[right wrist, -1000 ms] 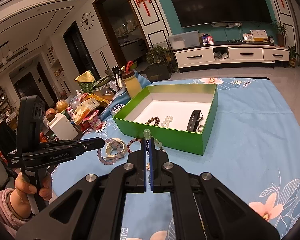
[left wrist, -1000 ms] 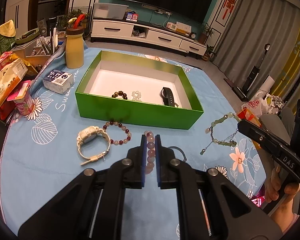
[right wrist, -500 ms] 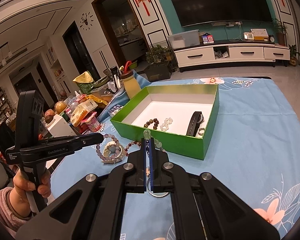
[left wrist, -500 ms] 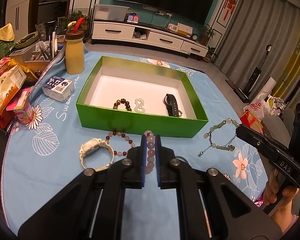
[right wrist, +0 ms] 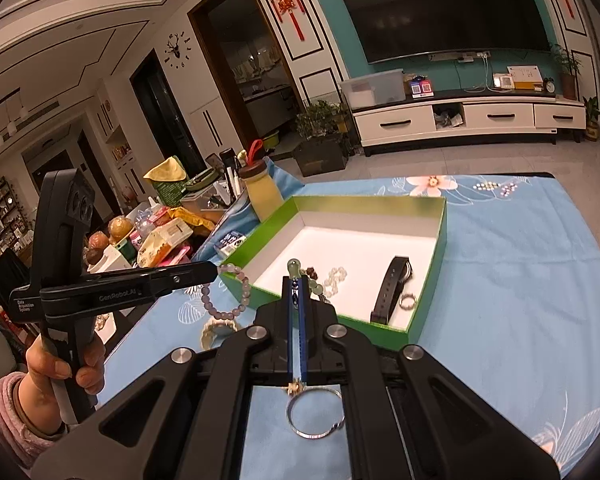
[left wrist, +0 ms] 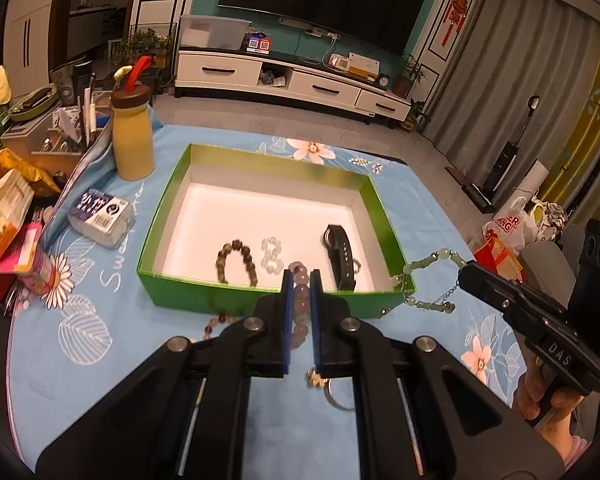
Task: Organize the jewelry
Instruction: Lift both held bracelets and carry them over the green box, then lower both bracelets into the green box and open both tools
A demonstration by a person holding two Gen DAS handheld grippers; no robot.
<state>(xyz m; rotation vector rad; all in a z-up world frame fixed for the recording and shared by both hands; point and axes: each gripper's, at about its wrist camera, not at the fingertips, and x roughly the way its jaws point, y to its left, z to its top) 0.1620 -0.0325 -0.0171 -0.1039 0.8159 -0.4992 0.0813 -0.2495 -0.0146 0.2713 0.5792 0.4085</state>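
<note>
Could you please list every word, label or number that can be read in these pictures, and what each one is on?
"DAS": right gripper body.
"GenRobot.AI" and "Data Acquisition System": left gripper body.
"Swee...", cursive, rest hidden: tablecloth.
"...RGER KING", partly hidden: plastic bag.
Large Chinese characters on the tissue pack: blurred, unreadable.
Clock numerals, snack packets, QR cards: too small to read.

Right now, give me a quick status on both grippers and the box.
Left gripper shut on pink bead bracelet. Right gripper shut on green bead bracelet. Both hover at green box near wall; nothing blocks.
</note>
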